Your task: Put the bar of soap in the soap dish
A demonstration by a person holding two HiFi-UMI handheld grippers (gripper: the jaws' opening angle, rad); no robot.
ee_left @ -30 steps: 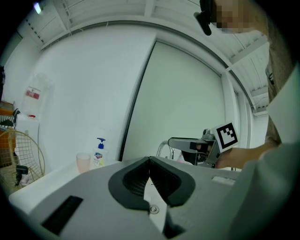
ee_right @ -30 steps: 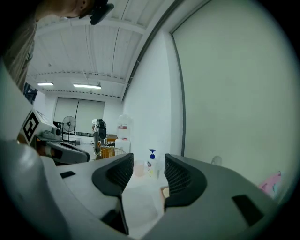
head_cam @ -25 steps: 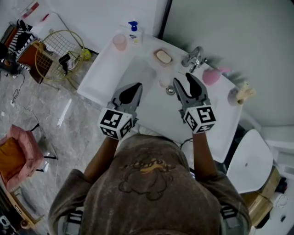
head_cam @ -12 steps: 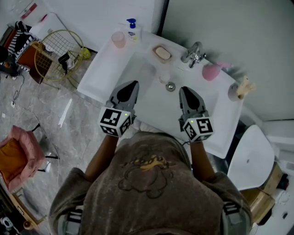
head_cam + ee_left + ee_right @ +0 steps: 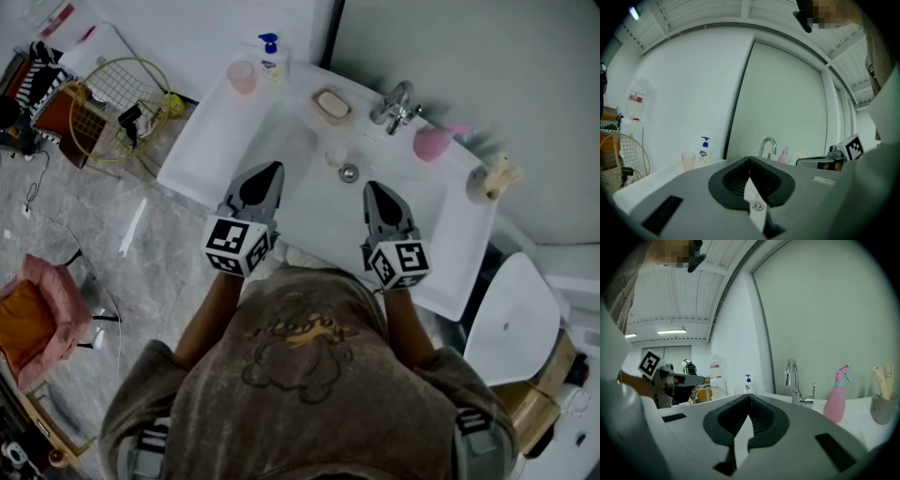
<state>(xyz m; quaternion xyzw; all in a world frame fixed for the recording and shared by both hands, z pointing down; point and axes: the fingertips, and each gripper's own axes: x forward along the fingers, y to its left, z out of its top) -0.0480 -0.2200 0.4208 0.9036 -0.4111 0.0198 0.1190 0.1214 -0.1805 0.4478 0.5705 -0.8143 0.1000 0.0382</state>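
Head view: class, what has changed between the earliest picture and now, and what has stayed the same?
The right hand-held gripper drew back toward the person and its jaws have just been closing, now shut on nothing. The left hand-held gripper stayed shut and almost still; the beige bar of soap has not moved.
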